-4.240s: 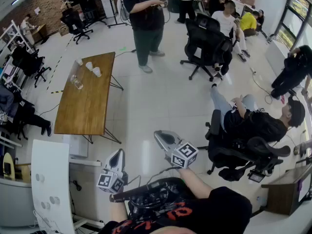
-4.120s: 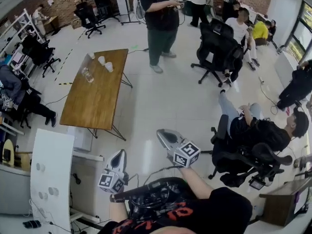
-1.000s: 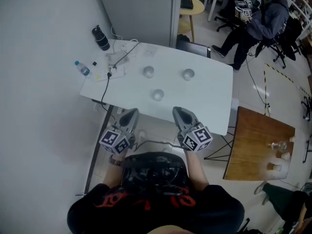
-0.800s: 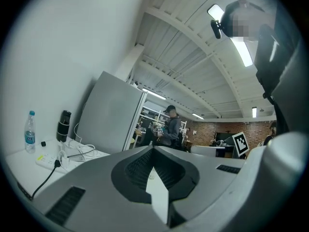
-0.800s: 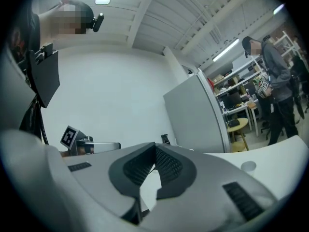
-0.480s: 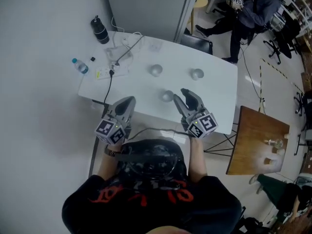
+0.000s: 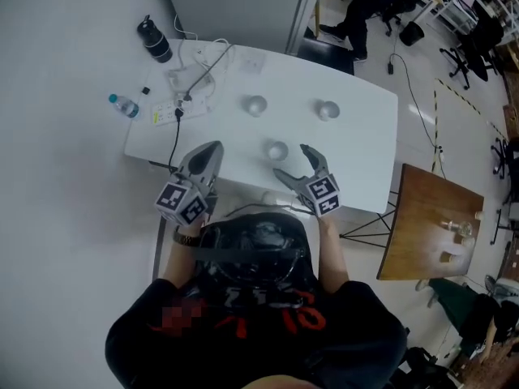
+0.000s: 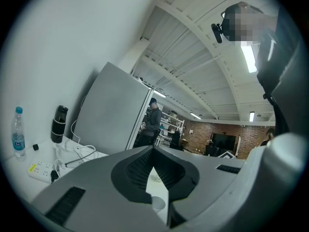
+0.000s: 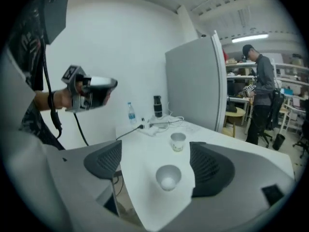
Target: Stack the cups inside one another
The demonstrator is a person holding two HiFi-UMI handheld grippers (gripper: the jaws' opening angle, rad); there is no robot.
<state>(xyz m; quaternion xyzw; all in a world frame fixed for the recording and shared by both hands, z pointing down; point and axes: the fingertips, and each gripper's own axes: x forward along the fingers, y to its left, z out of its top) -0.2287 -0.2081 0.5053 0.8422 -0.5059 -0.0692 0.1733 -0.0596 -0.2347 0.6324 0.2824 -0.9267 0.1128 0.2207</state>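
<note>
White desk (image 7: 361,160) holds three separate cups: far-left cup (image 7: 256,104), far-right cup (image 7: 328,110), near cup (image 7: 277,150). Just behind the near cup, the right gripper (image 7: 297,165) is opening its fingers wide, nothing between them; the left gripper (image 7: 208,154) has its fingers closed together, empty

White table (image 7: 357,160), black flask (image 7: 152,40), water bottle (image 7: 122,105), power strip (image 7: 166,113) on it, wooden table (image 7: 413,217) nearby

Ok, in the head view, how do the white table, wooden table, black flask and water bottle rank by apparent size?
1. white table
2. wooden table, though it sits toward the picture's edge, so its true size is unsure
3. black flask
4. water bottle, slimmer than the flask
</note>
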